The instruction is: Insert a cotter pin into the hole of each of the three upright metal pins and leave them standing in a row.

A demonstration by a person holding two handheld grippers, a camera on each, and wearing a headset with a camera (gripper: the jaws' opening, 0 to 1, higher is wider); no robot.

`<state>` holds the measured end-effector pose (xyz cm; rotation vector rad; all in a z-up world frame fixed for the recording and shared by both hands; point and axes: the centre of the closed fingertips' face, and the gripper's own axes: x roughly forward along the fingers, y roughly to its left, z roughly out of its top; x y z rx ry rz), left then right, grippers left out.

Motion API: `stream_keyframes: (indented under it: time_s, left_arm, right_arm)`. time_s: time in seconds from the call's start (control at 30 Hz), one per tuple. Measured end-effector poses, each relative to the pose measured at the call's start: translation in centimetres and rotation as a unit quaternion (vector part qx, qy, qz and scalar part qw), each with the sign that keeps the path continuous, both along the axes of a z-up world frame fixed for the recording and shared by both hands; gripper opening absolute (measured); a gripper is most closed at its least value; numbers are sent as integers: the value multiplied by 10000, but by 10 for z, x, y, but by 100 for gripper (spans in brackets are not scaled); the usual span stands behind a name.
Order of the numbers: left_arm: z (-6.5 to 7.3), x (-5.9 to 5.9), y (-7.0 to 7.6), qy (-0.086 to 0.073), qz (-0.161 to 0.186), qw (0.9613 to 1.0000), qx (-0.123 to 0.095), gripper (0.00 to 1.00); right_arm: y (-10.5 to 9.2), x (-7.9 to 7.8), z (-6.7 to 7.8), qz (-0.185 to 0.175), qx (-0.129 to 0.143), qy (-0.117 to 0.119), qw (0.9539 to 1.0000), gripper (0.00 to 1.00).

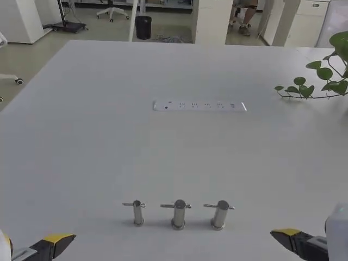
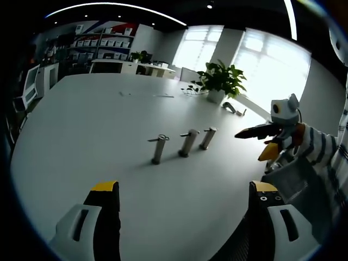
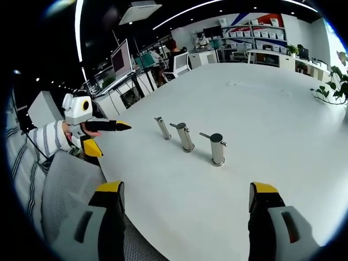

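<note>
Three upright metal pins stand in a row near the table's front edge: left pin (image 1: 138, 212), middle pin (image 1: 179, 214), right pin (image 1: 219, 215). A thin cotter pin (image 1: 174, 205) crosses the top of each. My left gripper (image 1: 57, 242) sits low at the front left and my right gripper (image 1: 289, 237) at the front right, both back from the row. In the left gripper view the pins (image 2: 188, 142) stand ahead of my open left gripper (image 2: 184, 188). The right gripper view shows them (image 3: 185, 137) beyond my open right gripper (image 3: 187, 188). Nothing lies between either pair of jaws.
A white power strip (image 1: 199, 106) lies flat at the table's middle. A leafy plant (image 1: 325, 77) reaches in from the far right. The white table (image 1: 98, 152) is broad, and its near edge runs just below the grippers. Office chairs and cabinets stand beyond the far edge.
</note>
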<state>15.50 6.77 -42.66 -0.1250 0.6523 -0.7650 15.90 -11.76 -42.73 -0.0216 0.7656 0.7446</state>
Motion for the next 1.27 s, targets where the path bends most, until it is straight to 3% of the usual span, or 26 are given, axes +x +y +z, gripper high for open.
stream_keyframes:
  time_s: [0.27, 0.37, 0.43, 0.53, 0.7, 1.27]
  left_arm:
    - [-1, -9, 3, 2, -10, 9999, 121, 98]
    - [-2, -12, 5, 75, -26, 9998, 182, 98]
    - [0, -13, 8, 19, -13, 9997, 261, 98]
    - [7, -14, 12, -128, 59, 9997, 206, 98]
    - [11, -18, 15, -156, 119, 9996, 204, 99]
    - [16, -30, 13, -77, 282, 9995, 80, 99]
  right_arm:
    - [-4, 2, 8, -58, -20, -87, 9999, 94]
    - [-2, 0, 12, -40, 14, -89, 10000, 94]
    - [-1, 0, 16, -40, 39, -129, 9999, 93]
    - [-1, 0, 17, -83, 62, -124, 9999, 94]
    - [0, -4, 19, -76, 49, -107, 9999, 96]
    - [13, -10, 17, 272, -22, 120, 9996, 95]
